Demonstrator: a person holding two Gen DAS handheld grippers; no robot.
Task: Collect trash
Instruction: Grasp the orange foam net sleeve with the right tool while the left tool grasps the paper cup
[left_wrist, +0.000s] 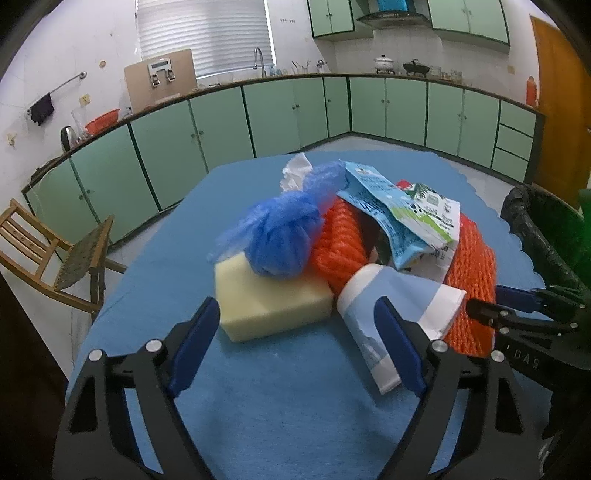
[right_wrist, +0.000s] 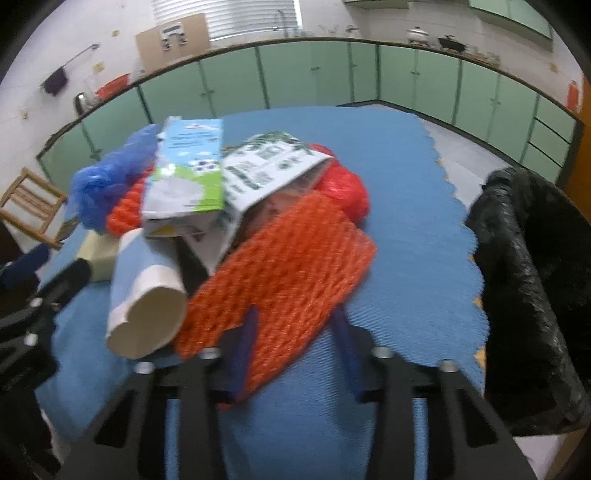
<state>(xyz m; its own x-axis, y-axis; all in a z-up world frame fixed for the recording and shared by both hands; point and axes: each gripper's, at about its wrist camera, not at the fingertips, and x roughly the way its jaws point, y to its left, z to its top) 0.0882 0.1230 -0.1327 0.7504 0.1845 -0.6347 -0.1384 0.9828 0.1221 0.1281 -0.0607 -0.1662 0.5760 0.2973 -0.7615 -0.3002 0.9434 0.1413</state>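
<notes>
A trash pile lies on the blue table mat: a yellow sponge, a blue plastic bag, an orange foam net, milk cartons and a paper cup. My left gripper is open, just short of the sponge and cup. My right gripper has its jaws around the near end of the orange foam net, partly closed on it. The cup and cartons lie left of it.
A bin lined with a black bag stands at the table's right edge; it also shows in the left wrist view. A wooden chair stands to the left. Green kitchen cabinets run behind.
</notes>
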